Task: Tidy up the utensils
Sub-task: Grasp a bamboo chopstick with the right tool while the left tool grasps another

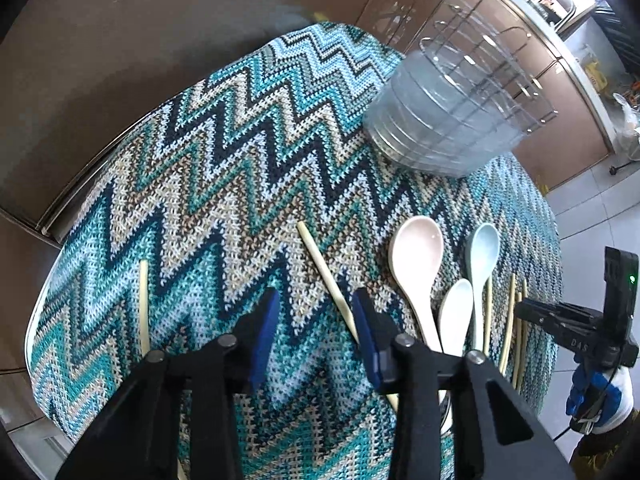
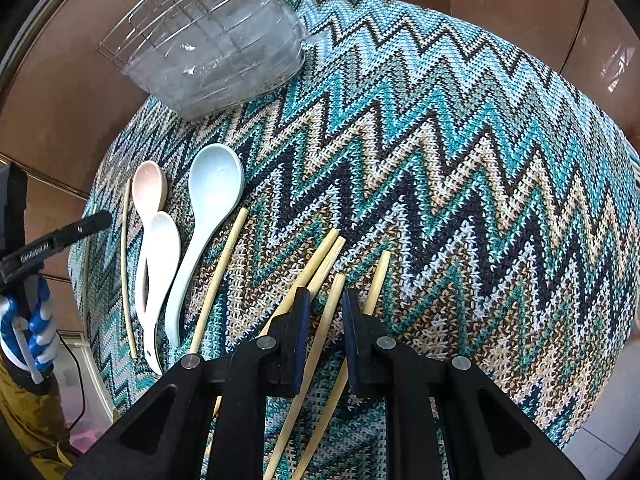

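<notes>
Three glossy spoons [image 2: 192, 240] beside pale chopsticks [image 2: 320, 272], left tool [image 1: 316, 312] gaping, right tool [image 2: 325, 304] narrowly straddling one.

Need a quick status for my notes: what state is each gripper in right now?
Left gripper: open, holding nothing.
Right gripper: narrowly open around a pale wooden chopstick, not clamped on it.

Cloth: zigzag knit cloth [image 1: 224, 168] spreads under my fingers | Cabinets: brown cabinets [image 1: 472, 28] beyond my fingers, past the cloth | Floor: pale tiled floor [image 1: 592, 216] to their right
</notes>
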The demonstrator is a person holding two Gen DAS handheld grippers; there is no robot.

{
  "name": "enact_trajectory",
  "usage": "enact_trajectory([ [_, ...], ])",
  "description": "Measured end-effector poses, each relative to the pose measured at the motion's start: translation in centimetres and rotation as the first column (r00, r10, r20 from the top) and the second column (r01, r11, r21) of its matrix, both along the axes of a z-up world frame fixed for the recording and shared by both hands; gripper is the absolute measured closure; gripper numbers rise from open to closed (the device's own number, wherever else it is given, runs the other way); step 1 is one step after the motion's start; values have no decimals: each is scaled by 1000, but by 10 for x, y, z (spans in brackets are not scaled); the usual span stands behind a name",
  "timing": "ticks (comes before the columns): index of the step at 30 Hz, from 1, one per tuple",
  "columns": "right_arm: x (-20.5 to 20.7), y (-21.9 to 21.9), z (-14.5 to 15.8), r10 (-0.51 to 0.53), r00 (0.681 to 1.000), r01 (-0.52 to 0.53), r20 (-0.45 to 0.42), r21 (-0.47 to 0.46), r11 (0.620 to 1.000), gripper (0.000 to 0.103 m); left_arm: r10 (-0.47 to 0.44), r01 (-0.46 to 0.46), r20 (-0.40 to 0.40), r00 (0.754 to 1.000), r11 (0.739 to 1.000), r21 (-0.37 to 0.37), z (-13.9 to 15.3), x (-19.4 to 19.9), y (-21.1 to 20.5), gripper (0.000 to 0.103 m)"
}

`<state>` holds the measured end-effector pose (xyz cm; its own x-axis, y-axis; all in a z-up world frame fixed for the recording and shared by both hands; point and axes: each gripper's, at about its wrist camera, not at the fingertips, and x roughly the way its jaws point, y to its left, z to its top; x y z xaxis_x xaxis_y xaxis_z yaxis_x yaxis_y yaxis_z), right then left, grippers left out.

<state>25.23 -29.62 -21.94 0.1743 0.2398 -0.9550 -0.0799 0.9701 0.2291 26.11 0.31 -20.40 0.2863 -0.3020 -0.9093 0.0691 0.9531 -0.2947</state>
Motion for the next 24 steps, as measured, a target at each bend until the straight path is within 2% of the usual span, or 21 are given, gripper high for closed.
enact_trajectory([
  [5,3,12,1,16,1000,-17,-13,-21,1000,91,-9,11,-30,1000,999,50,-1,12,-12,81],
  [13,7,18,-2,23,999,-24,-25,-28,999,93,-4,13,-108,994,997,80,-14,28,-24,92],
  [19,9,14,-1,18,1000,-18,-18,-23,1000,96,28,-19,-112,993,996,82,-17,31,-27,93],
  [24,-1,11,7,16,1000,-16,6,-11,1000,97,54,-50,-77,996,997,56,-13,23,-23,95],
])
